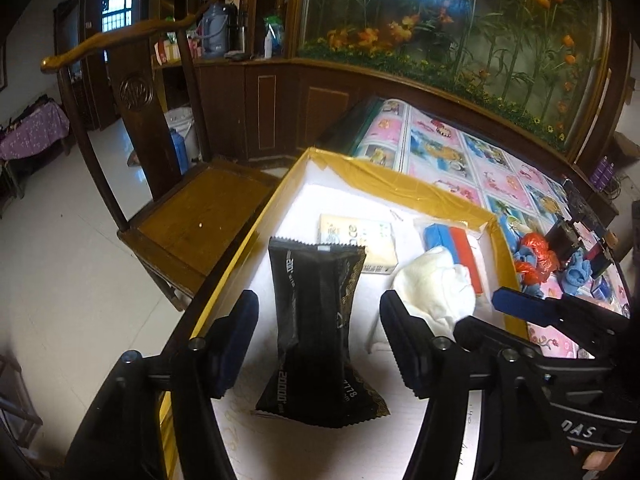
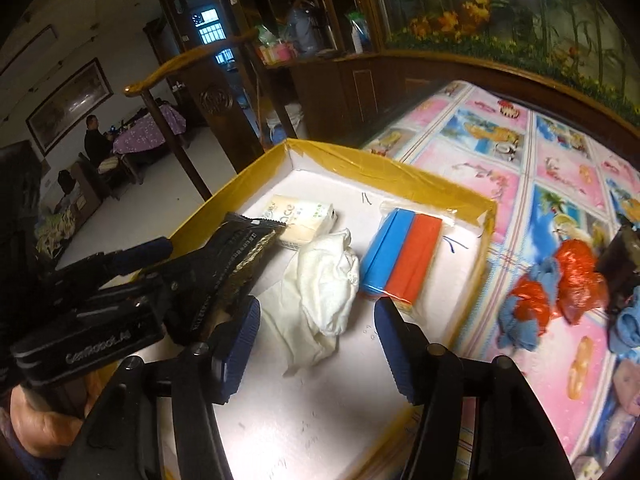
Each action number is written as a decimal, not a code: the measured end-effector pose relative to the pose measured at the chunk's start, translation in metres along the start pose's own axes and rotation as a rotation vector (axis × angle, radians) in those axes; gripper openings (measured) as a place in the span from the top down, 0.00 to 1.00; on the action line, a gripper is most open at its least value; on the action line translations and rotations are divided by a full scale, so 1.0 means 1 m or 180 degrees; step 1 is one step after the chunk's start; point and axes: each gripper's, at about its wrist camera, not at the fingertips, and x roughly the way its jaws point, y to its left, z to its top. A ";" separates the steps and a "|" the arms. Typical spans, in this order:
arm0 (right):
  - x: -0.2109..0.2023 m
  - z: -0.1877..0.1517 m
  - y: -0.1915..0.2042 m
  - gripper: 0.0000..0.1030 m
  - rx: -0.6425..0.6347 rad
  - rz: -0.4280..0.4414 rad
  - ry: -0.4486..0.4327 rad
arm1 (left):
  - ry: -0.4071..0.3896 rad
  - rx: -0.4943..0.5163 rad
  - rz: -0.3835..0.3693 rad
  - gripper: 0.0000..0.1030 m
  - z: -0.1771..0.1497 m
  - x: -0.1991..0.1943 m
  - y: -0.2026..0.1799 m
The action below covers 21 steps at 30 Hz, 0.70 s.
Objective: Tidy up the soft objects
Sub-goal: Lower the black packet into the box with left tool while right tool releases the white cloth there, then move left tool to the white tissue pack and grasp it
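The black packet (image 1: 320,332) lies on the white floor of the yellow-rimmed box (image 1: 400,178), between the spread fingers of my left claw (image 1: 320,344), which grips nothing. Beside it sit a crumpled white cloth (image 2: 326,284), a tissue pack (image 2: 304,220) and a blue-and-red bundle (image 2: 400,256); my right claw (image 2: 316,348) hangs wide open above the cloth, holding nothing. Outside the box, orange bags (image 2: 576,280) and blue cloths (image 2: 520,320) lie on the patterned tablecloth (image 2: 500,152).
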 end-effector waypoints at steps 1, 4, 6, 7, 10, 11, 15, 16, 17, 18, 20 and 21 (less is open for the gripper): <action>-0.007 -0.002 -0.001 0.38 -0.0011 0.0017 -0.0021 | -0.0020 0.0005 -0.0010 0.32 0.001 -0.003 -0.003; -0.028 -0.014 -0.004 0.38 -0.0043 0.0065 -0.0094 | -0.0079 -0.0026 -0.0089 0.30 -0.001 -0.012 -0.007; -0.044 -0.024 -0.011 0.37 -0.0037 0.0072 -0.0168 | -0.0132 -0.0066 -0.0154 0.30 -0.005 -0.020 -0.010; -0.052 -0.030 -0.016 0.37 -0.0006 0.0094 -0.0209 | -0.0156 -0.0090 -0.0168 0.27 -0.005 -0.022 -0.010; -0.076 -0.048 -0.032 0.37 0.0095 0.0135 -0.0337 | -0.0272 -0.0138 -0.0218 0.22 -0.009 -0.030 -0.018; -0.083 -0.052 -0.037 0.37 0.0107 0.0138 -0.0372 | -0.0294 -0.0130 -0.0236 0.22 -0.010 -0.033 -0.022; -0.120 -0.076 -0.064 0.37 0.0127 0.0060 -0.0642 | -0.0381 -0.0002 -0.0352 0.22 -0.014 -0.044 -0.049; -0.130 -0.081 -0.073 0.36 0.0157 0.0041 -0.0735 | -0.0390 0.0036 -0.0381 0.22 -0.015 -0.047 -0.056; -0.137 -0.085 -0.081 0.35 0.0192 0.0050 -0.0797 | -0.0402 0.0093 -0.0432 0.22 -0.016 -0.049 -0.067; -0.146 -0.091 -0.093 0.34 0.0248 0.0098 -0.0877 | -0.0420 0.0144 -0.0488 0.22 -0.018 -0.052 -0.078; -0.160 -0.099 -0.117 0.34 0.0400 0.0080 -0.0972 | -0.0442 0.0261 -0.0608 0.21 -0.023 -0.057 -0.100; -0.171 -0.100 -0.131 0.34 0.0528 0.0062 -0.1048 | -0.0442 0.0321 -0.0660 0.21 -0.024 -0.059 -0.109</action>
